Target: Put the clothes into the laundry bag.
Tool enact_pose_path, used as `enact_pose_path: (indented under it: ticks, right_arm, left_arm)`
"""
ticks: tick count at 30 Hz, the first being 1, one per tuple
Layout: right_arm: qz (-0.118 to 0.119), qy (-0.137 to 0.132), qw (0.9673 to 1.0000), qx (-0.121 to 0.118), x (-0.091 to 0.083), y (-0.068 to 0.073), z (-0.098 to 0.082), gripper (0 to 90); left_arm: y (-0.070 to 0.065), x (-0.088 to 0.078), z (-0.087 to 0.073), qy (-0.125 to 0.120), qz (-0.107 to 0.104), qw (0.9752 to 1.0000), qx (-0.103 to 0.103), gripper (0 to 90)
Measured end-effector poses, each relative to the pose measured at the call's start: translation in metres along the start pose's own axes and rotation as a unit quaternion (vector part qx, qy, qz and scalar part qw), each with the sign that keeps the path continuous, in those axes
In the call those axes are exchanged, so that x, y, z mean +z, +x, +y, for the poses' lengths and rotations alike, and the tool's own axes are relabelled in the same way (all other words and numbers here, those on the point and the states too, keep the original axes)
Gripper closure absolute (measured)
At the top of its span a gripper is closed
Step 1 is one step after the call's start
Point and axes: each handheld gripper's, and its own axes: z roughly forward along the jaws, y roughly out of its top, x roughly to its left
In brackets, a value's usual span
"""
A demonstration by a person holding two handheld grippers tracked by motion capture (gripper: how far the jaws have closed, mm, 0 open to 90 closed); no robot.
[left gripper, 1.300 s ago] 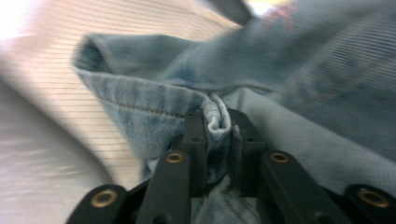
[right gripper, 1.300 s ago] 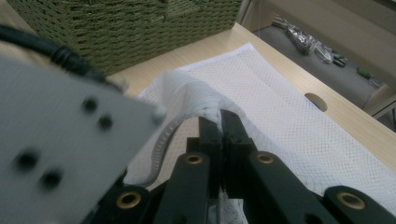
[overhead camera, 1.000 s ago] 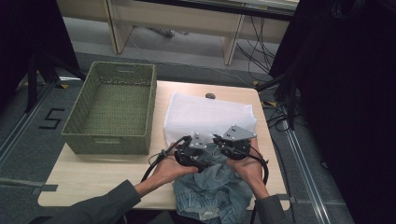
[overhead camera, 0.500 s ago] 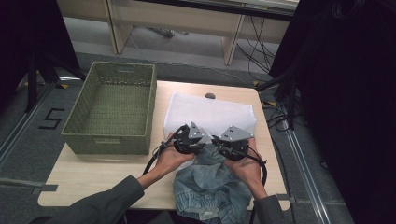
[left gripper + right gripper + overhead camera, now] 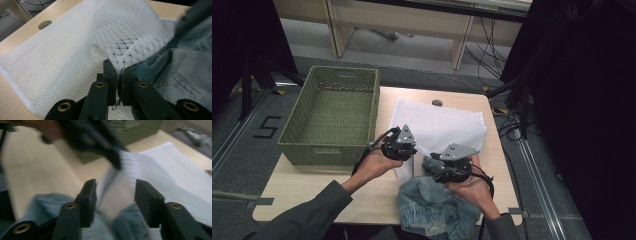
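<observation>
A white mesh bag (image 5: 447, 122) lies flat on the wooden table (image 5: 307, 187), with a blue denim garment (image 5: 434, 207) bunched at its near end. My left gripper (image 5: 412, 150) has just been closing and is shut on the bag's near edge (image 5: 119, 72), lifting the mesh (image 5: 75, 50) off the denim (image 5: 180, 72). My right gripper (image 5: 432, 161) has just been opening. Its jaws (image 5: 115, 192) stand apart, with the white mesh (image 5: 175, 177) and blurred denim (image 5: 45, 202) lying loose between them, not pinched.
A green woven basket (image 5: 332, 115) stands on the table's left side, beside the bag. A small cable hole (image 5: 437, 103) marks the far table edge. Desk legs and cables fill the floor beyond. A black stand rises at the right.
The left gripper has moved up and to the left in the high view, drawing the mesh edge with it. The right hand has stayed at the denim.
</observation>
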Motion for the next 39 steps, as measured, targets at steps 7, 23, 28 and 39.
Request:
enact_pose_path:
  ticks: [7, 23, 28, 39]
  right_arm:
    - [0.076, 0.053, 0.9954, -0.024, 0.015, 0.041, 0.002, 41.8]
    - [0.068, 0.133, 0.9860, -0.075, 0.037, 0.062, -0.014, 85.1]
    - [0.000, 0.090, 0.9950, -0.045, 0.007, 0.026, -0.003, 85.7]
    - [-0.094, 0.129, 0.9872, 0.007, 0.041, -0.018, -0.025, 83.8]
  left_arm:
    - [0.001, -0.003, 0.002, 0.002, -0.009, 0.9999, 0.004, 84.4]
    - [0.004, -0.013, 0.003, 0.002, -0.020, 0.9998, 0.008, 85.1]
    - [0.005, -0.021, 0.007, -0.009, -0.021, 0.9997, 0.003, 85.4]
    - [-0.007, -0.024, 0.014, -0.017, -0.046, 0.9988, 0.006, 85.6]
